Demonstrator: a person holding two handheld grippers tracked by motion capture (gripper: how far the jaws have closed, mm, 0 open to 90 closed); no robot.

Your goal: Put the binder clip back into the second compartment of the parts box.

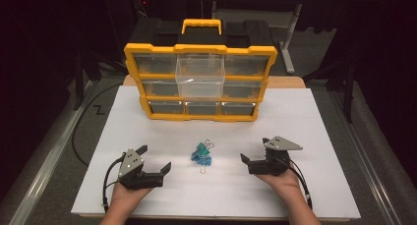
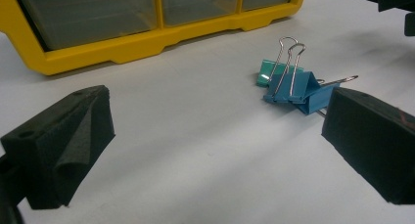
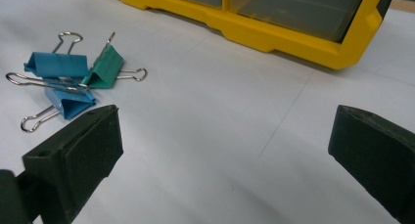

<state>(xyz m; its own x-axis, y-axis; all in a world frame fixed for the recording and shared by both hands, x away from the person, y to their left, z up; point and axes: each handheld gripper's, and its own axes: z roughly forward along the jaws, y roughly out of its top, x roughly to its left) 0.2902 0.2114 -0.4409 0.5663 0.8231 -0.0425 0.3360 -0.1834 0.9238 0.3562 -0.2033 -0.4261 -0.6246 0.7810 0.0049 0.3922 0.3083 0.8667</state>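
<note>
My left gripper (image 1: 153,160) and right gripper (image 1: 256,152) are black, each topped by a grey three-cornered plate, trailing black cables; my jaws are matte black blocks.

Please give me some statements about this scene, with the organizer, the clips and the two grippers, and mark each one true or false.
1. One drawer of the yellow organizer is pulled out. True: the clear drawer in the middle column.
2. The left gripper holds a clip. False: it is open and empty.
3. The binder clips lie between the two grippers. True.
4. All clips are red. False: they are blue and green.
5. The right gripper is shut. False: its fingers stand apart.
</note>
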